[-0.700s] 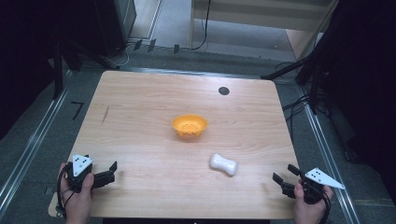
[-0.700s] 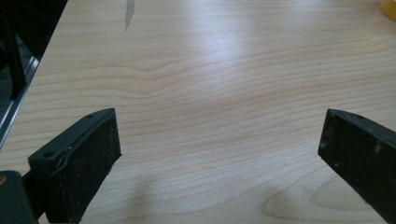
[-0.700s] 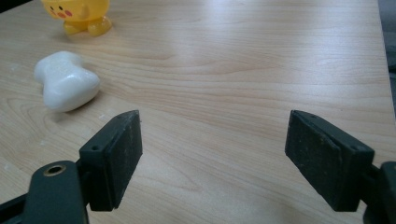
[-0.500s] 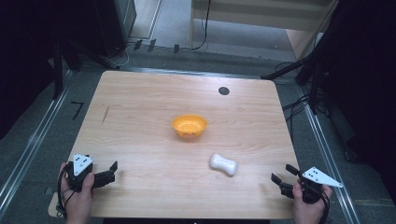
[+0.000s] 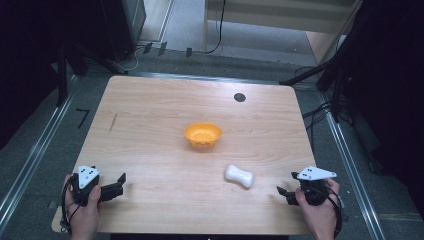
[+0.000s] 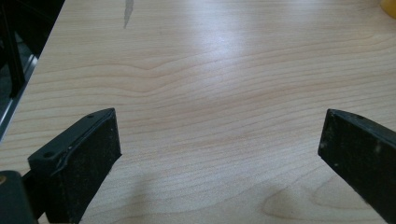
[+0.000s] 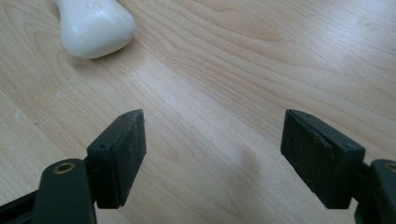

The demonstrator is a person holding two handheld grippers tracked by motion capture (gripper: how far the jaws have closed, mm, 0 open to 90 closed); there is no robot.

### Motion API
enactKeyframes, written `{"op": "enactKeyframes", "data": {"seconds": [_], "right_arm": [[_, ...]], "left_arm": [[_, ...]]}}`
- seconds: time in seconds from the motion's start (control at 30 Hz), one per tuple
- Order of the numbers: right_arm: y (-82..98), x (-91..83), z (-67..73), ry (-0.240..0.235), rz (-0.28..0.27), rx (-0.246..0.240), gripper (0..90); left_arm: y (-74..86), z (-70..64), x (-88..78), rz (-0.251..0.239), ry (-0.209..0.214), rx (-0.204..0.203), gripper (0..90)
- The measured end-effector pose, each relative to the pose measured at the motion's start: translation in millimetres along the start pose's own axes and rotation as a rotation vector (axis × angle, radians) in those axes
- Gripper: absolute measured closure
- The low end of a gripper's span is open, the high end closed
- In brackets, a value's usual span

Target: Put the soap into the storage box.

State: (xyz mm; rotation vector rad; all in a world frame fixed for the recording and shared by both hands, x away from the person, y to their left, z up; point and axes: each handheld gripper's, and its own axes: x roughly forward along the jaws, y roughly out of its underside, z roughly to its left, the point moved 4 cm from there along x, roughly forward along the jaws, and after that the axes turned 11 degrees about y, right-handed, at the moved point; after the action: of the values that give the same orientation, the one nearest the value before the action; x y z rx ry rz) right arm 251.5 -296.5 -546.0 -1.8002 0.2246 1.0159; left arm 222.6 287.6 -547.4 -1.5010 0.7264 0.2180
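Note:
An orange bowl sits near the middle of the wooden table. A white bone-shaped piece lies to its right, nearer the front. My right gripper rests at the front right, pointing left toward that piece and a short way from it. It is open, with bare wood between the jaws and the white piece ahead at the upper left. My left gripper sits at the front left, pointing right. It is open over bare table.
A small black round mark lies near the table's far edge. The bowl's orange rim peeks into the top right corner of the left gripper view. Dark floor, metal rails and cables surround the table.
My right gripper has shifted slightly left, toward the white piece. The left gripper, bowl and white piece have stayed put.

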Motion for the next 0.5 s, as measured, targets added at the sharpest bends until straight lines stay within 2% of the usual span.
{"op": "enactKeyframes", "data": {"seconds": [0.07,0.27,0.3,0.37,0.4,0.5], "right_arm": [[-6.2,3.5,2.7,-0.013,0.043,-0.027,22.9],[-14.6,7.9,5.6,-0.031,0.103,-0.082,21.9],[-17.7,9.8,6.8,-0.038,0.135,-0.101,20.6],[-19.3,10.9,7.7,-0.04,0.151,-0.117,20.1],[-22.8,13.5,10.1,-0.046,0.183,-0.147,18.5],[-26.7,16.4,13.3,-0.075,0.205,-0.154,15.3]], "left_arm": [[0.0,-0.1,-0.1,0.0,0.0,0.001,0.0],[0.0,-0.1,-0.2,0.0,0.0,0.001,0.0],[0.0,-0.2,-0.2,0.0,0.0,0.0,0.0],[0.0,-0.2,-0.2,0.001,0.0,0.001,0.0],[0.0,-0.2,0.0,-0.001,0.0,0.001,0.0],[0.0,-0.2,0.1,-0.001,0.0,0.001,0.0]]}}
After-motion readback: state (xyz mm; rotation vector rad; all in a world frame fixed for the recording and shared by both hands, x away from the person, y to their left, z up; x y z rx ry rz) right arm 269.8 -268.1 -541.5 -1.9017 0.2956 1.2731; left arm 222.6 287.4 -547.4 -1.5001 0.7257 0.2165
